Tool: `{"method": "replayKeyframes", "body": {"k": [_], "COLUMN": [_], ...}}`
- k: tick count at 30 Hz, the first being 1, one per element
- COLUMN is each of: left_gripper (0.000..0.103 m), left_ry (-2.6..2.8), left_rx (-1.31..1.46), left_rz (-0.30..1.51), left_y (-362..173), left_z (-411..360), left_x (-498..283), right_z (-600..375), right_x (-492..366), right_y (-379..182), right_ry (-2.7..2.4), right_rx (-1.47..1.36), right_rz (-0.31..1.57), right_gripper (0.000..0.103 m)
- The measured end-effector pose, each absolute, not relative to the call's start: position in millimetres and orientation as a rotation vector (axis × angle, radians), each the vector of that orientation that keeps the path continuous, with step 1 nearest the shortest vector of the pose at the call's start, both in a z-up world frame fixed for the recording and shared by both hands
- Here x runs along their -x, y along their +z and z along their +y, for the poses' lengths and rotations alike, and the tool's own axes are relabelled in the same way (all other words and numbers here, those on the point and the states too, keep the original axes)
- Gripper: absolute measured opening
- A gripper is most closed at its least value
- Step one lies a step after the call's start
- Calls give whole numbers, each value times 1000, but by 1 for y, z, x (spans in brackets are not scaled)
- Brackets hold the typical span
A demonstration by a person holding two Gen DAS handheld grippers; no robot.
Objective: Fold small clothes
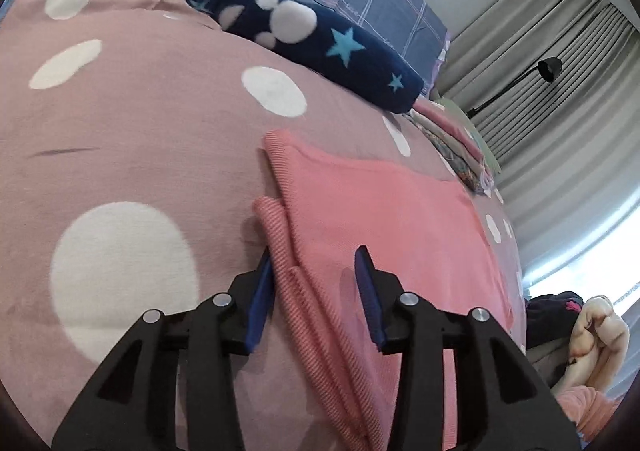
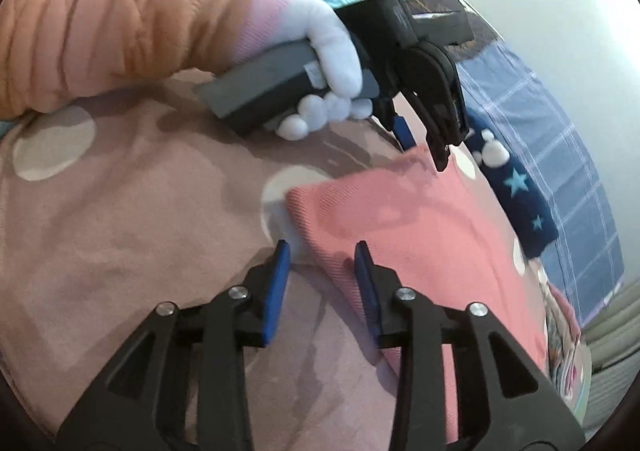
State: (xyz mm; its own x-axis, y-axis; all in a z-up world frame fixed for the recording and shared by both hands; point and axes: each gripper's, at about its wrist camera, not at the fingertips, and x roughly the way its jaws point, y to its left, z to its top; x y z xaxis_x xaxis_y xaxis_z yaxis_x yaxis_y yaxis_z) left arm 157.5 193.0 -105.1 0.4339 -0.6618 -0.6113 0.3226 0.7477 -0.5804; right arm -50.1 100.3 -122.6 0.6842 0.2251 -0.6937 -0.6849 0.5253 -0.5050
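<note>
**Pink garment framed by two open grippers on the dotted bedspread**

A pink ribbed garment [image 1: 384, 211] is seen spread on a dusty-pink bedspread with white dots [image 1: 120, 131], filling the centre and lower right of the left wrist view. Its folded ribbed edge runs up between the blue pads of the left gripper [image 1: 316, 275]; the left pad lies just beside that edge, while the right pad sits over the flat pink cloth. The jaws are parted wide — nothing is clamped.

In the right wrist view the garment [image 2: 420, 235] occupies the centre and right of the frame. Its near corner is placed between the pads of the right gripper [image 2: 322, 271], whose jaws are likewise spread apart and grip nothing; whether the pads touch the cloth cannot be told.

At the upper centre of that view the left gripper [image 2: 424, 143] is held by a white-gloved hand [image 2: 332, 63] — its fingers point down at the garment's far edge.

A navy star-patterned item [image 1: 320, 51] lies at the upper centre of the left view, beyond the garment.
</note>
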Motion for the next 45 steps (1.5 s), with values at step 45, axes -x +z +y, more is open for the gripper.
{"method": "replayKeyframes", "body": {"k": [45], "left_gripper": [8], "left_ry": [-576], "left_rx": [390], "left_rz": [849], "left_y": [-36], "left_z": [129], "left_x": [-170], "right_z": [36], "right_x": [35], "right_y": [-51], "right_ry": [466], "right_rx": [322], "right_rz": [525], "right_gripper": [6]}}
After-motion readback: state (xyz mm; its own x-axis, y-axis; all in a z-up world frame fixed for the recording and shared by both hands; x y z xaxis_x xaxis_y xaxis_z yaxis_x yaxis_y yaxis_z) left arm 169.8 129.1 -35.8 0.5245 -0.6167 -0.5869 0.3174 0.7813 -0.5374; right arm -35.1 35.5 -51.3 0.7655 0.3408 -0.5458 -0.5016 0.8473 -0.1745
